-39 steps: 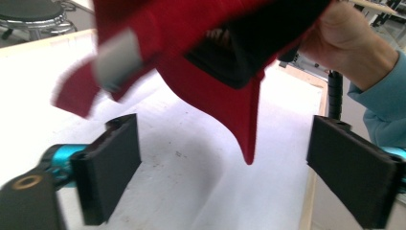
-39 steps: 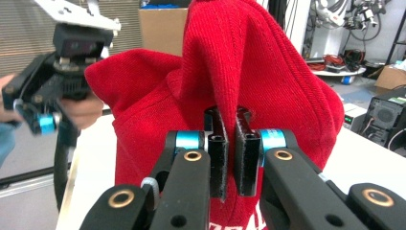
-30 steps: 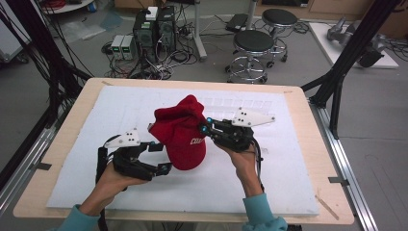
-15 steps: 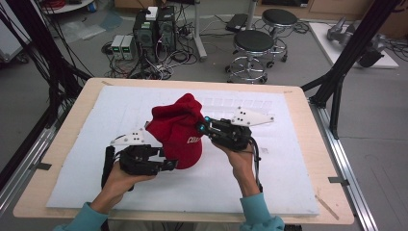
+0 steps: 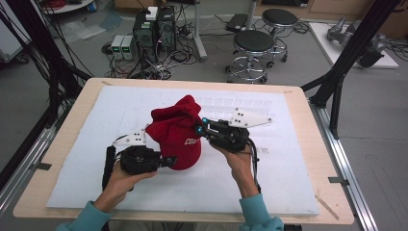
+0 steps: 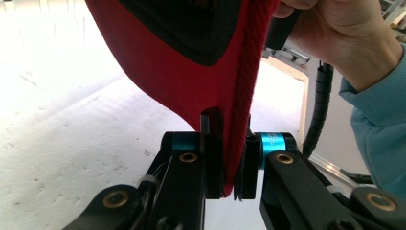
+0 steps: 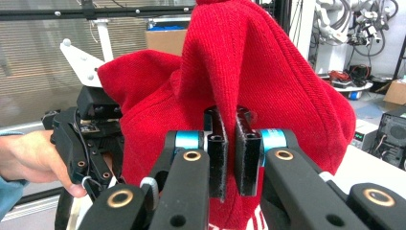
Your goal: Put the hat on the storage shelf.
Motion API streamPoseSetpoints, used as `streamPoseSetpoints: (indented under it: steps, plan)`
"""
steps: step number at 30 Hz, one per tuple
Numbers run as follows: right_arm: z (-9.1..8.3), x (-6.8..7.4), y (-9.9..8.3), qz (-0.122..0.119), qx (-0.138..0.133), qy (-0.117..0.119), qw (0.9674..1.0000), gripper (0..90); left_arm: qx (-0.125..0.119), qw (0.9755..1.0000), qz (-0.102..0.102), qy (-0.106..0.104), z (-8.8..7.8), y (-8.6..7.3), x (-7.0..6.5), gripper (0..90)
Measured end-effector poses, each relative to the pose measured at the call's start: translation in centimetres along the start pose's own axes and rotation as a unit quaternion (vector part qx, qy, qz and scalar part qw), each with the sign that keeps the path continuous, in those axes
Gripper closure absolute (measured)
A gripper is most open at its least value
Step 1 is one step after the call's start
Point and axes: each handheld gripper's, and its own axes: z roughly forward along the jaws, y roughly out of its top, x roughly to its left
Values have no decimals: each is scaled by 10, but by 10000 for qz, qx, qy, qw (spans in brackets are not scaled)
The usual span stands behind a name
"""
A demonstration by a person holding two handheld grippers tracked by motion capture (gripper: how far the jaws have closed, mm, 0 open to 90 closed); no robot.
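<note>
1. High view: I have the red cap [image 5: 175, 137] lifted off the white mat [image 5: 86, 183], near the middle of the table [image 5: 308, 144], held between both grippers. My left gripper [image 5: 168, 161] grips its lower near edge; its jaws have just been closing, with the cap's edge between them. My right gripper [image 5: 199, 129] bites the cap's right side, higher up. I judge the two grips are set apart so that the soft cloth stays spread and hangs instead of slumping.

2. Left gripper view: the pads [image 6: 215, 163] are pinched on the cap's hem [image 6: 234, 143], the ribbed edge running straight up between them. The dark lining [image 6: 191, 28] shows above, so I am looking into the cap from below. The other hand [image 6: 344, 43] is close at upper right; open mat lies to the left.

3. Right gripper view: the jaws are pressed together on a fold of knit [image 7: 227, 96] in the cap's side. The left gripper [image 7: 91, 139] sits just beside the cap at left, so there is little slack between grips. Room for moving is mostly upward and outward, well clear of the table's edges.
</note>
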Motion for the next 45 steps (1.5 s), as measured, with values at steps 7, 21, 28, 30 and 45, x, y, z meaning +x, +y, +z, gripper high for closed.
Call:
streamPoseSetpoints:
  steps: [7,21,28,30,45]
  plan:
    - [0,0,0,-35,-90,-72,9999,610,-37,9999,98,109,-3,2,0,851]
    - [-13,-2,-3,-3,591,-1133,9918,104,-328,9967,315,678,-19,25,8,850]
    - [-33,1,-3,-1,791,-1542,9849,105,-519,9917,484,1068,-24,44,17,850]
    - [-37,2,-5,-50,754,-1588,9844,104,-532,9910,507,1120,-23,49,21,851]
    - [-117,0,-51,402,688,-2536,9640,104,-475,9824,768,1637,5,74,43,851]
